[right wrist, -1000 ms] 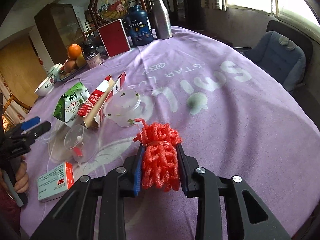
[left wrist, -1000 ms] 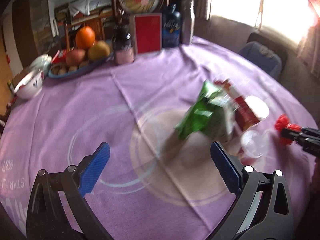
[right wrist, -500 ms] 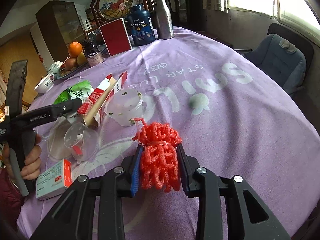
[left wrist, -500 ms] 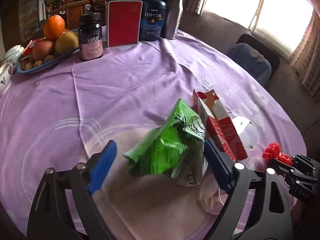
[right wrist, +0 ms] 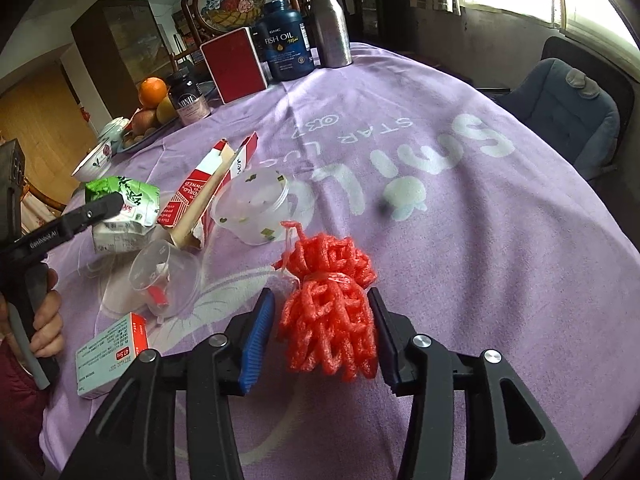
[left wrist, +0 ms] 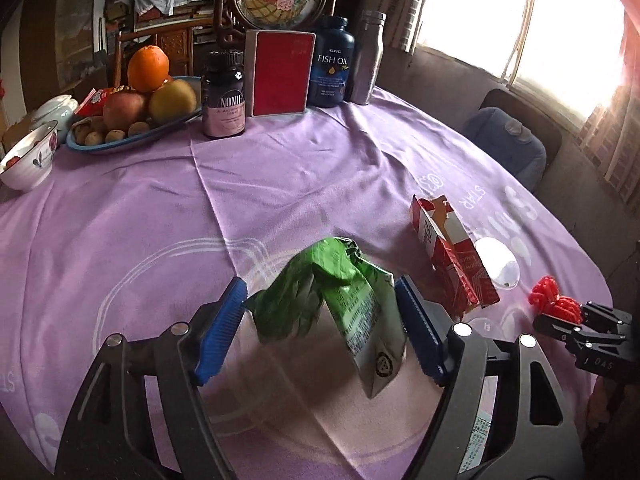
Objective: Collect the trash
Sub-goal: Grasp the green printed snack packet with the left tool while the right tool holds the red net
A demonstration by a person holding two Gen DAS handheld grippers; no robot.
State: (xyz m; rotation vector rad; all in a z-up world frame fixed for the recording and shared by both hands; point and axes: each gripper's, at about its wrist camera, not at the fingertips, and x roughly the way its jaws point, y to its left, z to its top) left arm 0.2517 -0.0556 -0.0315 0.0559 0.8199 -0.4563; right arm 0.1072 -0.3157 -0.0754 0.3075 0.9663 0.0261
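My left gripper (left wrist: pixel 320 312) has its blue pads against both sides of a crumpled green snack bag (left wrist: pixel 332 300) on the purple tablecloth. My right gripper (right wrist: pixel 324 328) is shut on a red foam net (right wrist: pixel 332 320), held just above the cloth; it also shows at the right in the left wrist view (left wrist: pixel 554 300). A torn red carton (left wrist: pixel 448 256) lies right of the bag. A clear plastic tub (right wrist: pixel 256 208), a clear cup (right wrist: pixel 168 276) and a small medicine box (right wrist: pixel 112 356) lie near it.
At the table's far side stand a fruit plate (left wrist: pixel 132 136), a white bowl (left wrist: pixel 28 156), a dark jar (left wrist: pixel 224 96), a red box (left wrist: pixel 280 74), a fish oil bottle (left wrist: pixel 332 64) and a steel flask (left wrist: pixel 370 60). A blue chair (left wrist: pixel 508 144) stands beyond the table's right edge.
My left gripper swung in over the green bag and narrowed its jaws onto it. My right gripper kept the red net and hardly moved.
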